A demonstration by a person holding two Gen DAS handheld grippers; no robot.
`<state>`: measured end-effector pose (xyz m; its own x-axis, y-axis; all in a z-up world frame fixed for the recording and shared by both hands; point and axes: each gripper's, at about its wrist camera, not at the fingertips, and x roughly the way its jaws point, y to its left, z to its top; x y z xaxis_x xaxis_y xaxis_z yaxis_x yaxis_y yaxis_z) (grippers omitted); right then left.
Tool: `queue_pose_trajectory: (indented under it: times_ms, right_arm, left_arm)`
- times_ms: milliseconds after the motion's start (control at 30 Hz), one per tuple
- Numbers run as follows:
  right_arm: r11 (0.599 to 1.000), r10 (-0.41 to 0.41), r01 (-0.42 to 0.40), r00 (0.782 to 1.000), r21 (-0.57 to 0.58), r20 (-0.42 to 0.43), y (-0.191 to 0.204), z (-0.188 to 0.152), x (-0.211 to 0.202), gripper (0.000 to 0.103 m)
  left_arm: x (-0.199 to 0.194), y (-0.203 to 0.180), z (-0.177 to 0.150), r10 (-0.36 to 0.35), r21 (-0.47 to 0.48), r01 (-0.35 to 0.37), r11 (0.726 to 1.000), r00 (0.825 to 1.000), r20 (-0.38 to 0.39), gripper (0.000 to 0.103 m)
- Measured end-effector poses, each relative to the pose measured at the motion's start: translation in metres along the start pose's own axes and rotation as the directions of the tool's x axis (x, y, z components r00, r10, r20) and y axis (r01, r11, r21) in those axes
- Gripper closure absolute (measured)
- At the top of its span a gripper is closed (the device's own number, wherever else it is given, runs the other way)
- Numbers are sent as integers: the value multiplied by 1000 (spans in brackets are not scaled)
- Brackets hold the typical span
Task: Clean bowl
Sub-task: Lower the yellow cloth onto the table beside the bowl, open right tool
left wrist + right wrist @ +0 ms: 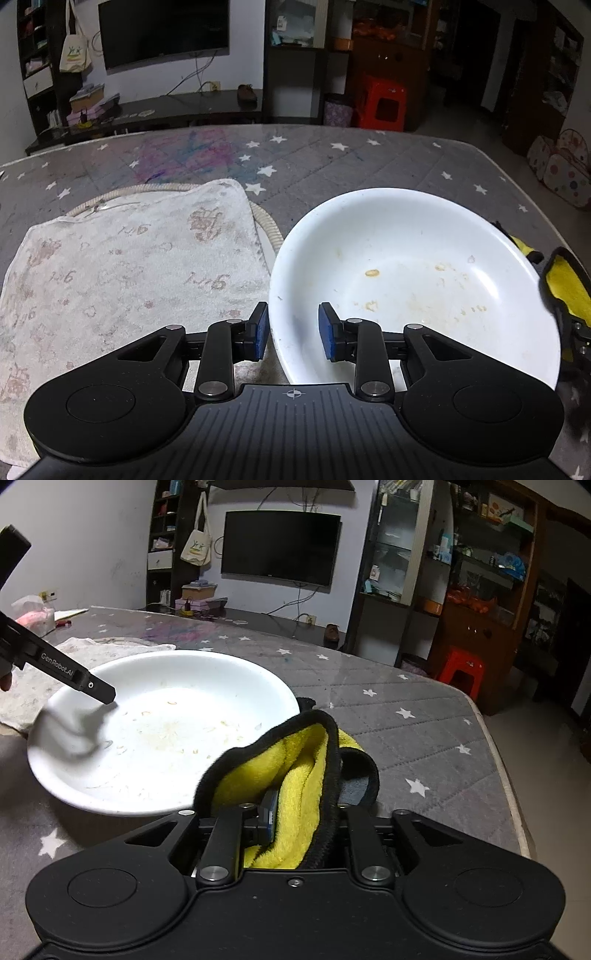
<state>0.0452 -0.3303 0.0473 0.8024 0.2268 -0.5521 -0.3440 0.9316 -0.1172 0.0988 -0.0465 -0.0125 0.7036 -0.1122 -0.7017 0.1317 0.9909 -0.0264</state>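
Note:
A white bowl (406,277) (166,738) with dried food specks (372,273) stands on the grey star-patterned table (332,162). My left gripper (293,332) is open astride the bowl's near left rim, one blue pad outside and the other inside, with a gap to the wall. From the right wrist view its finger (74,675) reaches over the bowl's left side. My right gripper (303,823) is shut on a yellow cloth (303,760) with black edging, just right of the bowl. Its left pad (267,819) lies against the cloth; the cloth hides the other. The yellow cloth (569,280) also shows at the bowl's right rim.
A worn white towel (129,266) (92,646) lies flat left of the bowl, over a coiled beige hose (266,221). The table's right edge (495,746) drops to the floor, with a red stool (461,668) beyond. A pink bag (33,616) sits at the far left corner.

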Motion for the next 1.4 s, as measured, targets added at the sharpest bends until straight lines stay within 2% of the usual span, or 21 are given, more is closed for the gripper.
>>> queue_pose_trajectory:
  times_ms: [67,400,667,1200,1400]
  right_arm:
    - [1000,-6,6,1000,13,8,0,0,-4,69]
    - [991,-65,55,995,126,80,-1,-10,-38,45]
    - [976,-111,83,985,203,129,-3,-24,-57,22]
    - [945,-192,141,970,295,151,-20,-53,-83,11]
    - [936,-203,145,967,320,157,-13,-60,-89,10]
  left_arm:
    - [-4,-2,-2,1,7,-2,1000,1000,15,64]
    - [-38,-6,-23,8,-22,-5,1000,994,111,40]
    - [-65,-2,-44,8,-61,2,998,987,163,30]
    - [-99,3,-81,60,-104,-39,994,976,211,25]
    - [-107,-7,-91,60,-93,-41,995,974,218,24]
